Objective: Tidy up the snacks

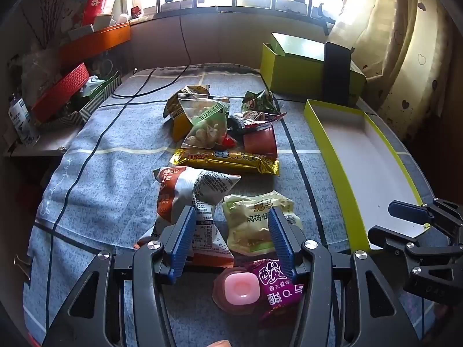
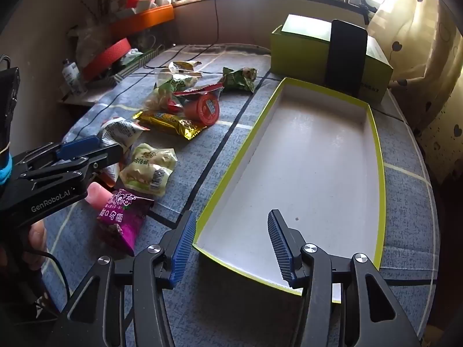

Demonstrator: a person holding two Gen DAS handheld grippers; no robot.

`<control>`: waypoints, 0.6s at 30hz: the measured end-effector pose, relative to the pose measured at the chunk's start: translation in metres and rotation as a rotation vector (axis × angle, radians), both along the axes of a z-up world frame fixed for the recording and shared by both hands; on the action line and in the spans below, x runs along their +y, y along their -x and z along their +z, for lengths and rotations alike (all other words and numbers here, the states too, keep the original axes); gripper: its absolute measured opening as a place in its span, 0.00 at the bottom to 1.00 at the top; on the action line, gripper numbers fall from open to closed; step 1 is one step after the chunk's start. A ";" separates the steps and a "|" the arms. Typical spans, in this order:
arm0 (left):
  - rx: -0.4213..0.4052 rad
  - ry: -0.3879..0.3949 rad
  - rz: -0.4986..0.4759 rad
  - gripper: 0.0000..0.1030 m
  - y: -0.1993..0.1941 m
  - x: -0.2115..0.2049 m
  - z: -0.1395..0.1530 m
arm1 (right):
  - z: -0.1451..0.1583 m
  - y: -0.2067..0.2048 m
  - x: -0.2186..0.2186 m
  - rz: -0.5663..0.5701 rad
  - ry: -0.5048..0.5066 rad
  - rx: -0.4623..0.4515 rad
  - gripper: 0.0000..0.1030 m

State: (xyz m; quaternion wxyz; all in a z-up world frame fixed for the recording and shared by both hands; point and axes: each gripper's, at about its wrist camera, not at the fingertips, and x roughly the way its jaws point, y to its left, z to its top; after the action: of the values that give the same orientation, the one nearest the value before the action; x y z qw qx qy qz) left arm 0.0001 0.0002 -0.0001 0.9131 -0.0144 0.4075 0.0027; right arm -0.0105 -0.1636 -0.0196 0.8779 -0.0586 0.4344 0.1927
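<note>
Several snack packs lie on the blue-grey cloth [image 1: 95, 196]. My left gripper [image 1: 231, 237] is open, pointing down just above an orange-and-white bag [image 1: 185, 190] and a pale green pouch [image 1: 254, 219], pressing neither. Nearer the camera are a pink jelly cup [image 1: 240, 286] and a purple pack [image 1: 277, 286]. Farther off lie a gold wrapper [image 1: 225, 160], a red cup [image 1: 260, 141] and a green bag [image 1: 259, 101]. My right gripper [image 2: 231, 243] is open and holds nothing, over the near end of the yellow-green tray [image 2: 318, 173], whose white floor is bare. The left gripper [image 2: 107, 146] shows at the left.
A lime box [image 2: 301, 55] with a black phone [image 2: 345, 55] leaning on it stands behind the tray. A red basket [image 1: 62, 89], a striped box and a bottle [image 1: 20, 118] crowd the left side. A black cable [image 1: 150, 84] crosses the far cloth. Curtains hang on the right.
</note>
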 end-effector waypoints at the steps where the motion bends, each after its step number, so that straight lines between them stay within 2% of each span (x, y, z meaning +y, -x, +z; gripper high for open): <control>1: 0.002 0.001 0.000 0.51 0.000 0.000 0.000 | 0.000 0.000 0.000 0.000 0.000 -0.001 0.49; 18: 0.018 0.022 -0.009 0.51 0.004 0.006 -0.004 | 0.003 -0.001 -0.003 -0.003 0.004 0.003 0.49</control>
State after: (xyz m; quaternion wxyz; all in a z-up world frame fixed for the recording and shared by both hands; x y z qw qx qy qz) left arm -0.0039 0.0063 -0.0042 0.9092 -0.0224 0.4157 -0.0058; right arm -0.0098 -0.1662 -0.0169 0.8773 -0.0594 0.4363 0.1907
